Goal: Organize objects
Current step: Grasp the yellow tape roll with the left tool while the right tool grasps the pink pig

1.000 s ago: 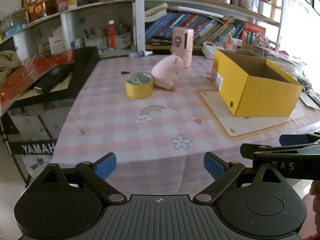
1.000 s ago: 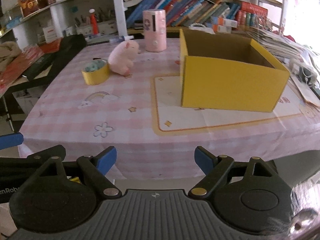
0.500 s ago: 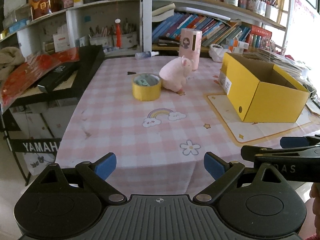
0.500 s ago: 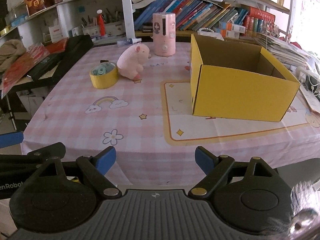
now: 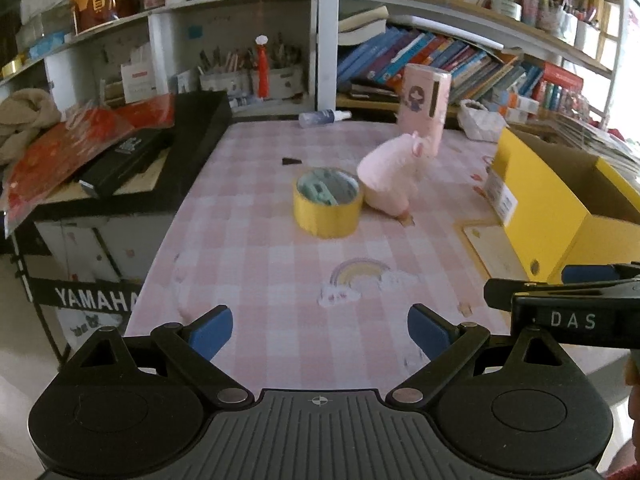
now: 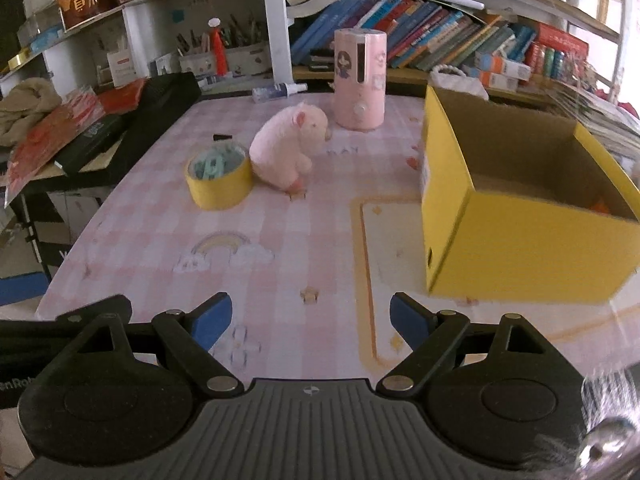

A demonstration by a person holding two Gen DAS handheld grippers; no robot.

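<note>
A pink plush pig [image 5: 390, 174] [image 6: 286, 146] sits mid-table beside a yellow tape roll [image 5: 327, 208] [image 6: 219, 180] with teal bits inside. Behind them stands a pink cylinder [image 5: 425, 106] [image 6: 360, 80]. An open yellow box [image 5: 560, 200] [image 6: 516, 208] stands on a mat at the right. My left gripper [image 5: 320, 330] hangs open over the table's near edge with nothing between its blue pads. My right gripper [image 6: 310, 318] is also open and empty, over the near part of the table; its side shows at the right in the left wrist view.
The table carries a pink checked cloth [image 5: 272, 280] [image 6: 320, 240]. A black keyboard case with red packets [image 5: 132, 152] [image 6: 92, 128] stands left of the table. Bookshelves [image 5: 440, 60] [image 6: 440, 40] line the back wall. A small spray bottle [image 5: 324, 117] [image 6: 278, 90] lies at the table's far edge.
Both grippers have moved forward toward the table; the pig, tape roll and yellow box look nearer and larger. Both stay open and empty.
</note>
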